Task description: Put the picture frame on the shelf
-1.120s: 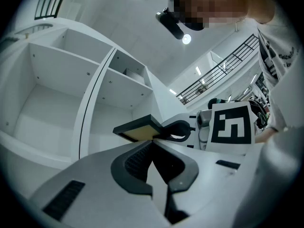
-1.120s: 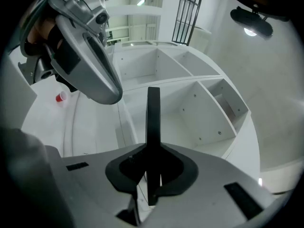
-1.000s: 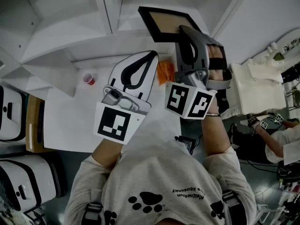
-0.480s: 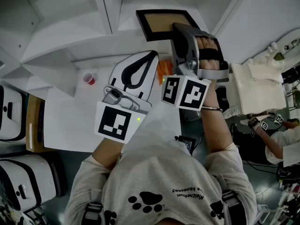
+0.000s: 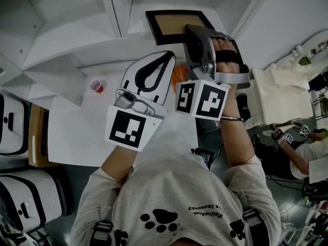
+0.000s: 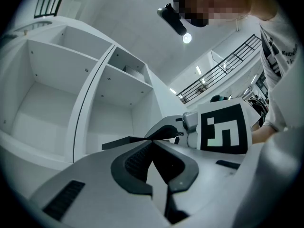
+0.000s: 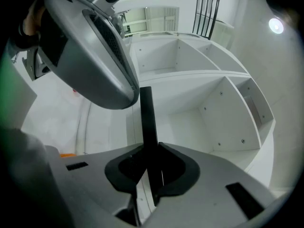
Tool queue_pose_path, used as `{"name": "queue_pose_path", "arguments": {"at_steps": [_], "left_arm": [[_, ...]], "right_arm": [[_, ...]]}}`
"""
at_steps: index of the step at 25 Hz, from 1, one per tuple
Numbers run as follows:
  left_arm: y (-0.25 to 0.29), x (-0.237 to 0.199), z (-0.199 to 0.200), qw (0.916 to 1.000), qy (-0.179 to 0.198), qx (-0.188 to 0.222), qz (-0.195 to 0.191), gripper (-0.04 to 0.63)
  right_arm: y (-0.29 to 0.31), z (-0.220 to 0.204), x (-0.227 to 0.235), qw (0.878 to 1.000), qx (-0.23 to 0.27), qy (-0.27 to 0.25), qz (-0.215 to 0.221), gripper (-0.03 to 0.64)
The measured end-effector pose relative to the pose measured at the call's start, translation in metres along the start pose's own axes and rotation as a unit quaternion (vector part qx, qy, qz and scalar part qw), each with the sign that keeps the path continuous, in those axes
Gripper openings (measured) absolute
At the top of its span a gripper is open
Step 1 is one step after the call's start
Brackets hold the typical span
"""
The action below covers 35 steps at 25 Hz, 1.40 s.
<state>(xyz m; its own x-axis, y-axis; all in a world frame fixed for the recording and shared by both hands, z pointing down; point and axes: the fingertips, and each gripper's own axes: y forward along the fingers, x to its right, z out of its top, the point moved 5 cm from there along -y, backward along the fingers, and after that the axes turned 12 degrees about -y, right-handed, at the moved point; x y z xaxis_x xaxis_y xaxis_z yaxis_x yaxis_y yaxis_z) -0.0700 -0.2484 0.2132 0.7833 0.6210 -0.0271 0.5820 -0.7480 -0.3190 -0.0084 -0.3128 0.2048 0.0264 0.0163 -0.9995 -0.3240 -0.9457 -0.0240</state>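
The picture frame (image 5: 174,25) is black with a tan panel, and it hovers at the front of the white shelf unit (image 5: 77,40). My right gripper (image 5: 193,34) is shut on the frame's near edge. In the right gripper view the frame (image 7: 147,118) stands edge-on between the jaws of the right gripper (image 7: 151,147), with an open shelf compartment (image 7: 194,110) behind it. My left gripper (image 5: 165,60) sits just to the left of the frame, shut on nothing. In the left gripper view the left gripper (image 6: 153,144) points at the frame's thin edge (image 6: 126,142).
A small red cup (image 5: 96,86) stands on the white table (image 5: 77,132) to the left, and something orange (image 5: 179,79) lies between the grippers. White cases (image 5: 20,204) stand on the floor at the left. Another person (image 5: 307,152) is at the far right.
My right gripper has carried the frame a little leftward and farther toward the shelf. The left gripper has risen slightly.
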Motion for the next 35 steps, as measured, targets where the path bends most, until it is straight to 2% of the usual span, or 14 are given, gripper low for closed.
{"name": "queue_pose_path", "arguments": {"at_steps": [9, 17, 20, 35], "left_arm": [[0.011, 0.002, -0.001, 1.0, 0.0, 0.0, -0.008, 0.02], [0.019, 0.0, -0.002, 0.9999, -0.002, -0.002, -0.01, 0.02], [0.023, 0.001, -0.004, 0.9999, 0.001, -0.005, -0.013, 0.02], [0.045, 0.001, -0.011, 0.9995, 0.019, -0.014, -0.02, 0.02]], "right_arm": [[0.0, 0.001, 0.001, 1.0, -0.001, 0.002, 0.021, 0.066], [-0.001, 0.001, 0.0, 0.998, 0.009, 0.026, 0.061, 0.066], [0.0, 0.0, -0.003, 0.996, 0.016, 0.04, 0.077, 0.103], [-0.002, -0.006, -0.004, 0.997, 0.012, 0.037, 0.063, 0.114]]}}
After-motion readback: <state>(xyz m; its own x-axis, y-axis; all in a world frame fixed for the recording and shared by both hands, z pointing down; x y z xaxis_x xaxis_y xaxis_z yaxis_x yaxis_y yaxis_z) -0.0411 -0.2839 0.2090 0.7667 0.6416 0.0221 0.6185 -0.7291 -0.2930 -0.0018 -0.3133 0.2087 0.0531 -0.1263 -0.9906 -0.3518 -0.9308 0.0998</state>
